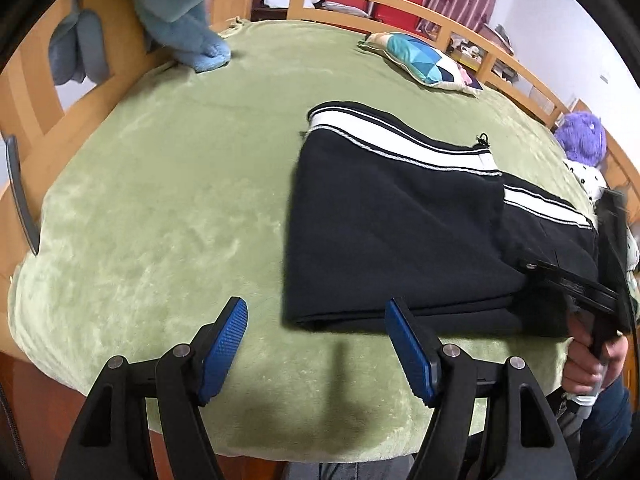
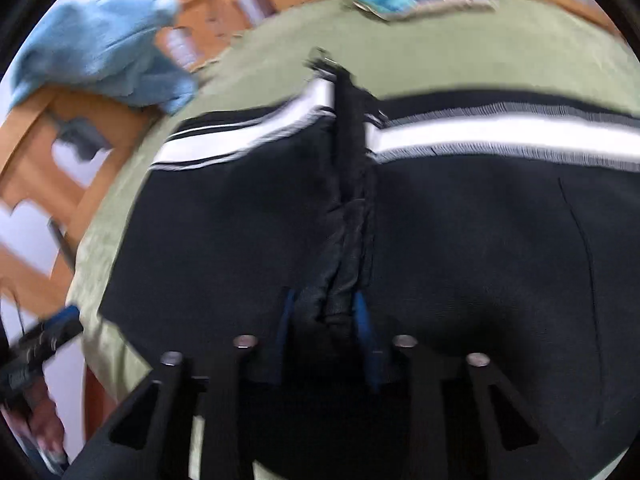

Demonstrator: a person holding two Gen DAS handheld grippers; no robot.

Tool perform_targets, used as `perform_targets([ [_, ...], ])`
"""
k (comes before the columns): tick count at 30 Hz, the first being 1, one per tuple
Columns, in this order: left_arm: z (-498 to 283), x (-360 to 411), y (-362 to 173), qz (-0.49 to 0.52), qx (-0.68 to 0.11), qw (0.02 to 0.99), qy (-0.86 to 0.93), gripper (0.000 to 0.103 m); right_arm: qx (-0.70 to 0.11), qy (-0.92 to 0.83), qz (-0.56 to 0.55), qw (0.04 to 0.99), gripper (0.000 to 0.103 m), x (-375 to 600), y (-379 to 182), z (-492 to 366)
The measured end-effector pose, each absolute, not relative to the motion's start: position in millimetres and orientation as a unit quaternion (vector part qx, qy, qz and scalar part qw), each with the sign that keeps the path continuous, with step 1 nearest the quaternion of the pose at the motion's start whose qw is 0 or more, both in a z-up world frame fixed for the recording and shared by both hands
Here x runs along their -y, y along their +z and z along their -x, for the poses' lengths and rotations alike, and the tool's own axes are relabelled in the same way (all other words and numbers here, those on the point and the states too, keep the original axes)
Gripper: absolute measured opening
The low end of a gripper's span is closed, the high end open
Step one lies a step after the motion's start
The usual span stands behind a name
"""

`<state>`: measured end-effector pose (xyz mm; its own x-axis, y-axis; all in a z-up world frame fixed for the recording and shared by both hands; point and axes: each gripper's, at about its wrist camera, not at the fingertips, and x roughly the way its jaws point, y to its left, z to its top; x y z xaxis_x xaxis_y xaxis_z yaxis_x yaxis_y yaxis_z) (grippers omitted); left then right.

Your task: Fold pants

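Observation:
Black pants (image 1: 400, 220) with a white side stripe lie folded over on the green blanket (image 1: 180, 200), right of centre in the left wrist view. My left gripper (image 1: 316, 308) hovers open over the blanket at the pants' near left corner, with nothing between its blue pads. In the blurred right wrist view the pants (image 2: 480, 220) fill the frame. My right gripper (image 2: 324, 308) is shut on a raised ridge of black fabric that runs up the middle. The right gripper (image 1: 560, 276) also shows at the pants' right end, held by a hand (image 1: 588, 364).
A light blue plush cloth (image 1: 188, 12) hangs over the wooden bed rail (image 1: 460, 28) at the far left. A patterned pillow (image 1: 424, 60) lies at the far side, a purple plush toy (image 1: 582, 138) at the right edge. The blanket's left half is bare.

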<state>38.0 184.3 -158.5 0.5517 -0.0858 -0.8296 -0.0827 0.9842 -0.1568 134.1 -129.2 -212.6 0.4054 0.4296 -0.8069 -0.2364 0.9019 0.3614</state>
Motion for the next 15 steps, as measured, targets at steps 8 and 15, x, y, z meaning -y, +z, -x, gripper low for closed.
perform_targets([
  [8,-42,-193,-163,0.141,-0.463,0.875,-0.030,0.070,-0.493,0.241,-0.161,0.820,0.025,176,-189,-101],
  [15,-55,-186,-162,0.140,-0.458,0.877,-0.039,0.070,-0.497,0.239,-0.137,0.823,0.040,169,-192,-95],
])
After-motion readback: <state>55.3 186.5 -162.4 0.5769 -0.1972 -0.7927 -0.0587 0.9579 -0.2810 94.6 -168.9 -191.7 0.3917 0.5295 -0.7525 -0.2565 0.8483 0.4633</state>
